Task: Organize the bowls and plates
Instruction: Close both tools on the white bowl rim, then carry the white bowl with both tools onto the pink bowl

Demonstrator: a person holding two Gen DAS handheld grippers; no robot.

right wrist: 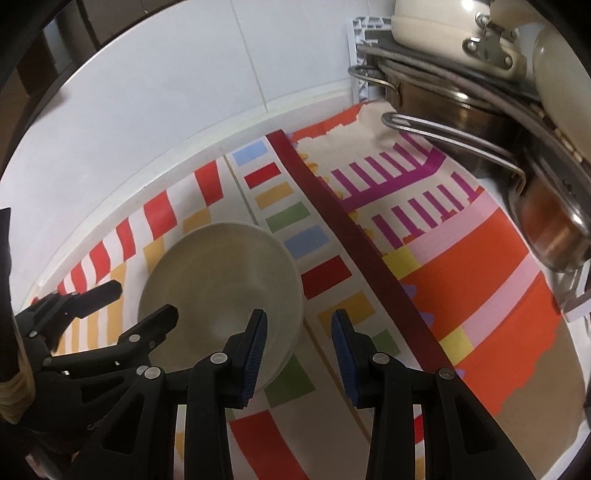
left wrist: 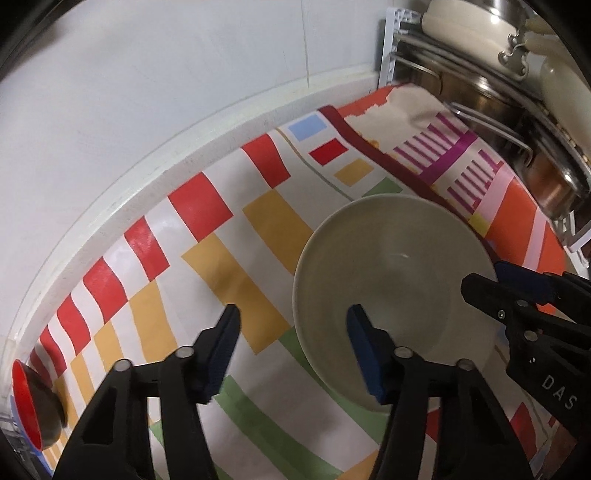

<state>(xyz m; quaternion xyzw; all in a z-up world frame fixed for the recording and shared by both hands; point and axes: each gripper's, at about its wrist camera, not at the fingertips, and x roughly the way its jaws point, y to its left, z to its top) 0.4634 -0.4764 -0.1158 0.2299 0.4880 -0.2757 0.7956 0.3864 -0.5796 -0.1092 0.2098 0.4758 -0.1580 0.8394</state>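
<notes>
A cream bowl (left wrist: 388,273) (right wrist: 221,273) sits on a colourful patterned cloth (left wrist: 229,266) (right wrist: 480,295). In the right wrist view a second rim shows just under it, so it may rest on another dish. My left gripper (left wrist: 291,325) (right wrist: 138,301) is open and straddles the bowl's left rim, one finger over the inside and the other over the cloth. My right gripper (right wrist: 298,321) (left wrist: 484,277) is open too and straddles the opposite rim. No pad visibly presses on the bowl.
Steel pots (left wrist: 517,122) (right wrist: 480,122) and a cream pan (right wrist: 454,26) are stacked in a white rack (left wrist: 388,48) at the upper right. A red-lined bowl (left wrist: 24,402) lies at the far left edge. A white wall (left wrist: 147,92) with a raised ledge borders the cloth behind.
</notes>
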